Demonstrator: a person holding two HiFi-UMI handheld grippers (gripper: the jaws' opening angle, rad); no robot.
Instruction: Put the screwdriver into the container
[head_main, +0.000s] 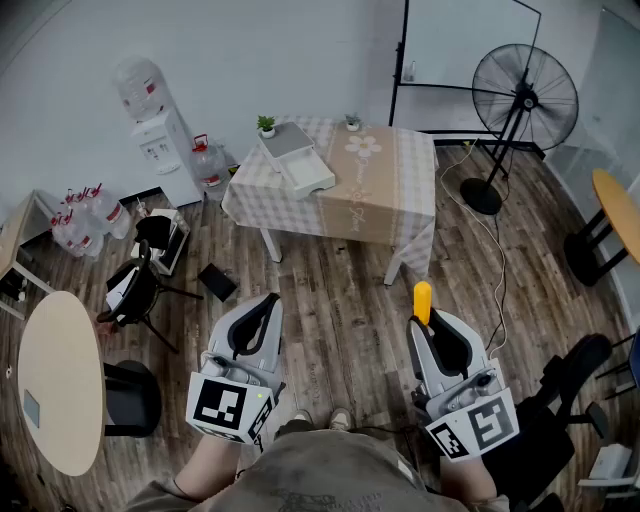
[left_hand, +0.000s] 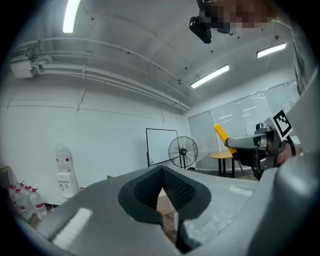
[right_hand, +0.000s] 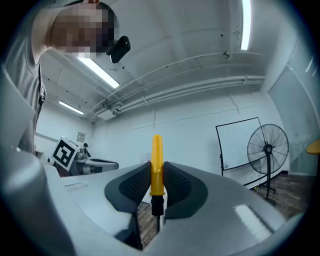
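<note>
A person stands on a brown wood-plank floor (head_main: 350, 320) and looks down at two grey hand-held grippers held at waist height.

The right gripper (head_main: 424, 322) is clenched on the yellow-handled screwdriver (head_main: 422, 300). In the right gripper view the jaws of this gripper (right_hand: 156, 169) press on both sides of the screwdriver (right_hand: 157, 150). Its yellow handle stands upright and sticks out past the jaw tips, and a black section sits lower between the pads. The screwdriver is up in the air, well apart from the table.

The left gripper (head_main: 268, 300) is closed with nothing in it. In the left gripper view its jaw tips (left_hand: 162, 172) meet.

Ahead stands a rectangular table draped in a beige and checked cloth (head_main: 380, 190). On its left part lies a white rectangular plastic container (head_main: 310, 180), with a flat grey-topped white box (head_main: 286, 142) just beside it. A small green potted plant (head_main: 266, 124) stands at the back edge, and a second small plant (head_main: 352, 121) is farther right.

By the white wall at the left are a white water dispenser (head_main: 160, 130) and a cluster of clear water bottles (head_main: 85, 215). A black chair (head_main: 135, 290) and a round pale wooden table (head_main: 60, 380) stand at the left. At the right are a black pedestal fan (head_main: 525, 100) and a black-framed whiteboard (head_main: 450, 45).
</note>
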